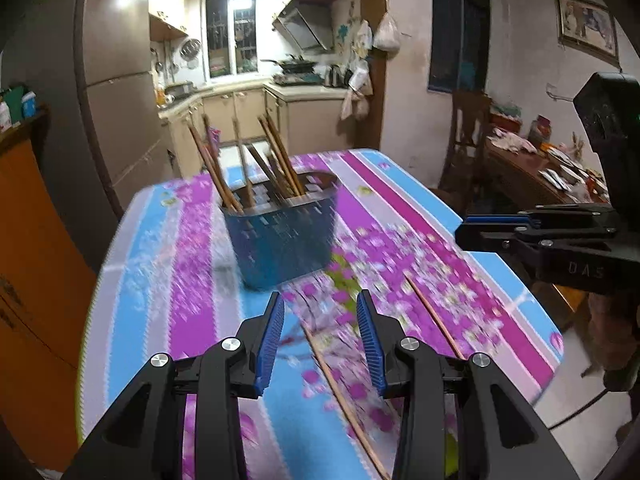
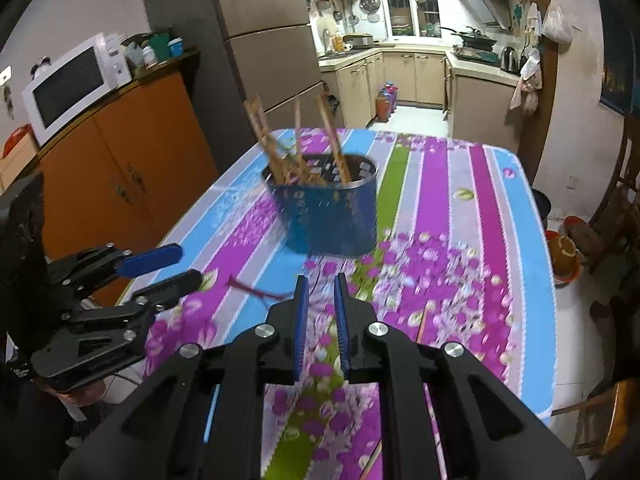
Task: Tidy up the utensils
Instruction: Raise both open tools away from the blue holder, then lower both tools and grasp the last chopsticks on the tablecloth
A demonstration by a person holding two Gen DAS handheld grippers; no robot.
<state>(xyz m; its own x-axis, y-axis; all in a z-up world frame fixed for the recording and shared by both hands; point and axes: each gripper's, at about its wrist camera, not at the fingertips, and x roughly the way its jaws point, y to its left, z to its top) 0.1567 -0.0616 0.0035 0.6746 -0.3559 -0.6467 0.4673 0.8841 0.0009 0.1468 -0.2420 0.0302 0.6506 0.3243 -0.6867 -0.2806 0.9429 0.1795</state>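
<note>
With both claws empty, left gripper (image 1: 320, 300) half-spread, right gripper (image 2: 320, 280) narrow, we should straddle each loose chopstick (image 1: 344, 396) lying on the tablecloth (image 1: 132, 264) just before the blue holder (image 1: 282, 236) squarely

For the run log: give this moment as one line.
left gripper: open, empty | right gripper: open, empty | chopsticks: two on table | holder: has chopsticks

I'm in a home: ahead of my tongs a table (image 2: 500, 216) in a flowered cloth, beyond it a kitchen with cabinets (image 2: 416, 76), a range hood (image 1: 304, 26) and a window (image 1: 231, 34). To their left, a microwave (image 2: 76, 84) on an orange cupboard (image 2: 132, 168).
</note>
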